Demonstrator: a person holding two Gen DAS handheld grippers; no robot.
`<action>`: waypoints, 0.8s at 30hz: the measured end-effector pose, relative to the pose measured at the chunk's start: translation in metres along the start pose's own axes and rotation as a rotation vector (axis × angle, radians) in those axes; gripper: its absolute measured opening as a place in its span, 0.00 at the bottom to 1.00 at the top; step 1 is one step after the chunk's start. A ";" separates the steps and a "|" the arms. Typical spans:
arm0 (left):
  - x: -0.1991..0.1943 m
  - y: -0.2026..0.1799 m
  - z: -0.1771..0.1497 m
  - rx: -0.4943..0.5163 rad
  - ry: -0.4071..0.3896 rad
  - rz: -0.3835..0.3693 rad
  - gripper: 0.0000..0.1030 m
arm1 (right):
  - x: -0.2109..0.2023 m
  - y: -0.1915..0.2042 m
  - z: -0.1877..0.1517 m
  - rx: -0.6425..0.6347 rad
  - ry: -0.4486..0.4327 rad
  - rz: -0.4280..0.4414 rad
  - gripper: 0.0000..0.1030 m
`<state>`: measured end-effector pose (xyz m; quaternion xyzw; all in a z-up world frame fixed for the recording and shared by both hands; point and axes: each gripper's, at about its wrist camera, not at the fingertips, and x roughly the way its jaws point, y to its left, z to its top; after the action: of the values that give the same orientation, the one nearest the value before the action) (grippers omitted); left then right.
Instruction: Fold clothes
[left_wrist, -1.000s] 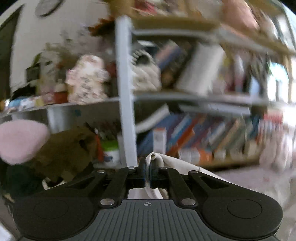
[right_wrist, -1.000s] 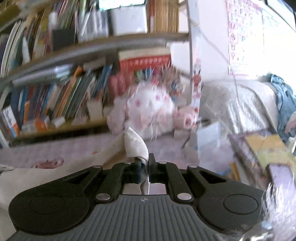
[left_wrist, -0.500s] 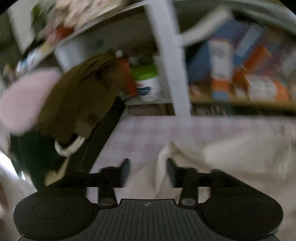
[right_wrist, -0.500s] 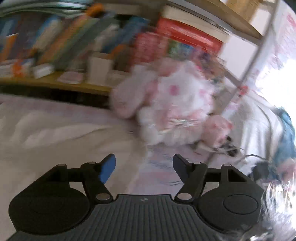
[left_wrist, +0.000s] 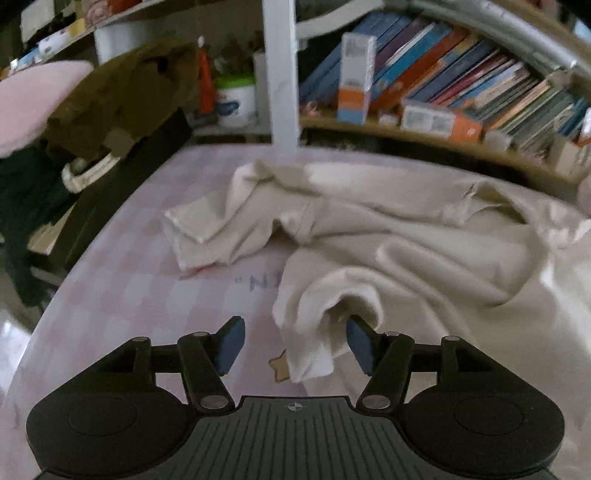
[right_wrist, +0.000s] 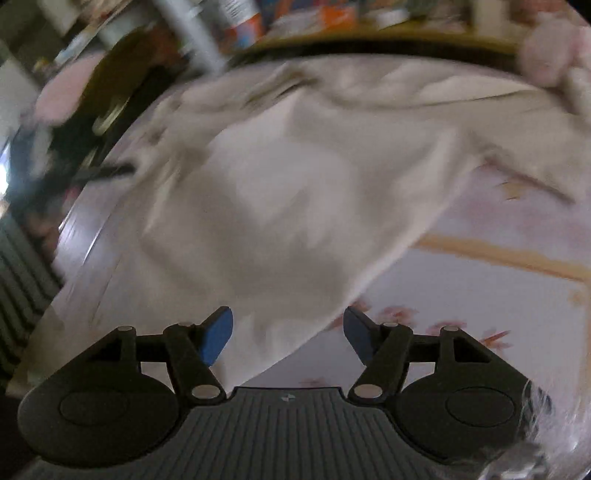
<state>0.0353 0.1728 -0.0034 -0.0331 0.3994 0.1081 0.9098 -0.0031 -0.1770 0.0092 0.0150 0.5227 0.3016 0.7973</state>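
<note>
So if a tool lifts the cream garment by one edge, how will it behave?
The garment will probably hang limp, not stiff: it lies in soft rumples and rolled folds on the bed. It seems light, since thin edges curl up. Its slight sheen hints it may slip from a shallow pinch.

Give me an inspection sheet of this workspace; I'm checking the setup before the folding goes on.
Surface: pink checked bedsheet, printed lettering showing.
Job's things: cream garment lying crumpled and unfolded.
Clutter: brown garment and pink cushion heaped at the left edge.
Grippers: left gripper open, a cream fold between its fingers, unpinched; right gripper open above the cloth.
Cables: nothing seen.
Surroundings: bookshelf packed with books, white jar, white post.
</note>
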 end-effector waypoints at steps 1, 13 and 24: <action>0.001 0.003 -0.001 -0.019 0.003 -0.008 0.60 | 0.003 0.007 -0.002 -0.009 0.018 0.000 0.63; 0.014 0.037 0.002 -0.143 0.034 -0.192 0.40 | 0.022 0.046 -0.027 0.162 0.044 -0.017 0.61; 0.023 0.039 0.004 -0.159 0.066 -0.267 0.07 | 0.024 0.049 -0.033 0.285 -0.031 -0.095 0.12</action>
<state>0.0446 0.2152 -0.0163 -0.1615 0.4114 0.0163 0.8969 -0.0473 -0.1347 -0.0088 0.1077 0.5481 0.1859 0.8084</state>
